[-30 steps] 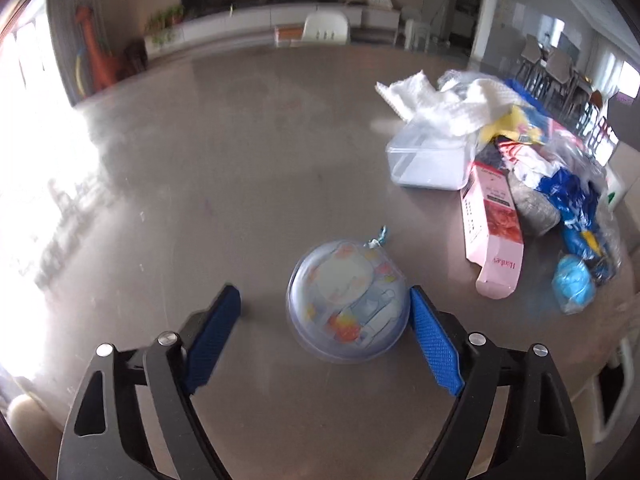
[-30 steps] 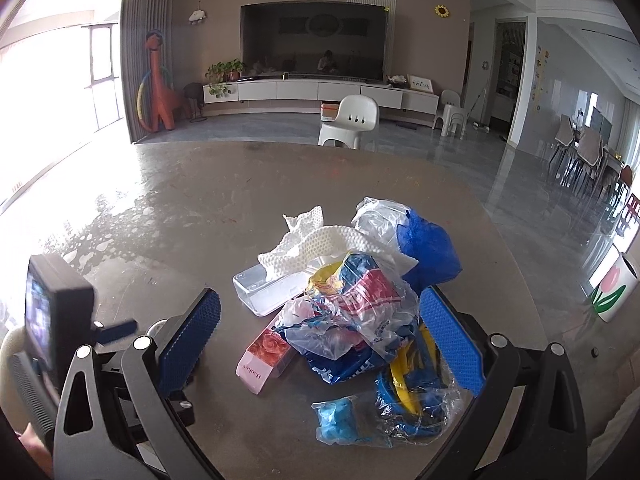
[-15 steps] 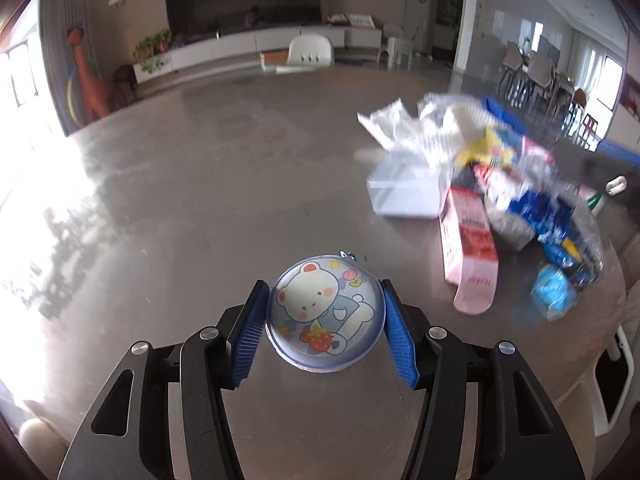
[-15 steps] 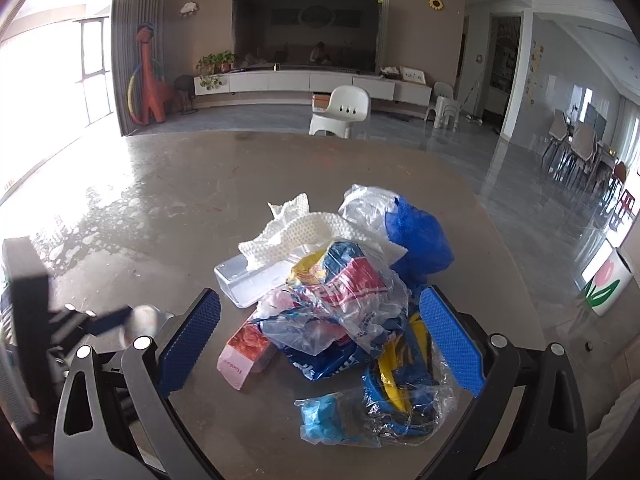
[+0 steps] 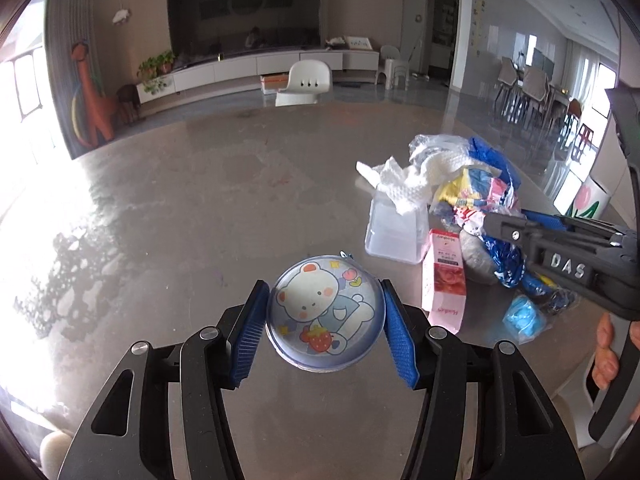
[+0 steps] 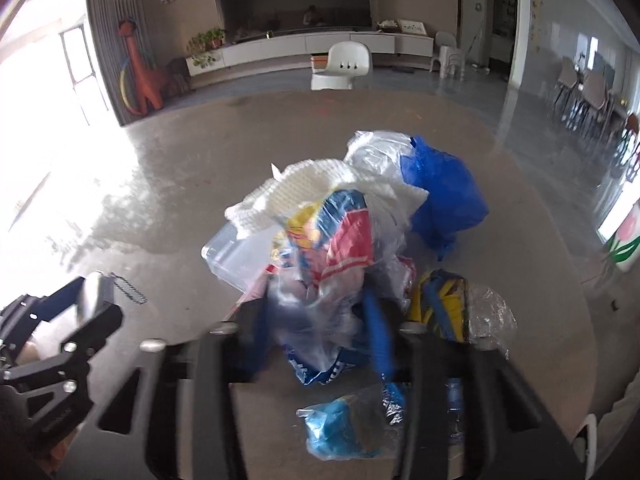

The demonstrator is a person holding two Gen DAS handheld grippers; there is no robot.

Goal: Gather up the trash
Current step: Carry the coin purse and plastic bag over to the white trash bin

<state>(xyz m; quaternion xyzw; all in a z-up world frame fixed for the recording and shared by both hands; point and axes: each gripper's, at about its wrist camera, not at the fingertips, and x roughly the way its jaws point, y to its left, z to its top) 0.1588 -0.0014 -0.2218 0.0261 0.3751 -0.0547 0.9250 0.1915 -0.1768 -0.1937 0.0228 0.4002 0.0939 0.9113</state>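
Two grippers at work. Left gripper (image 5: 325, 322) pinches round bear-print case (image 5: 325, 312) between blue pads, lifted above grey table (image 5: 192, 208). Right gripper (image 6: 320, 332) pressed in on clear plastic wrapper (image 6: 320, 280) in trash heap — motion blur smears pads. Clear plastic tub (image 5: 396, 232) at heap's far-left edge, white paper towel (image 5: 404, 184) draped over its far rim; tub contents hard to make out. Pink carton (image 5: 444, 276) lies near tub, partly hidden in right view. Blue bag (image 6: 444, 196) far right of heap.
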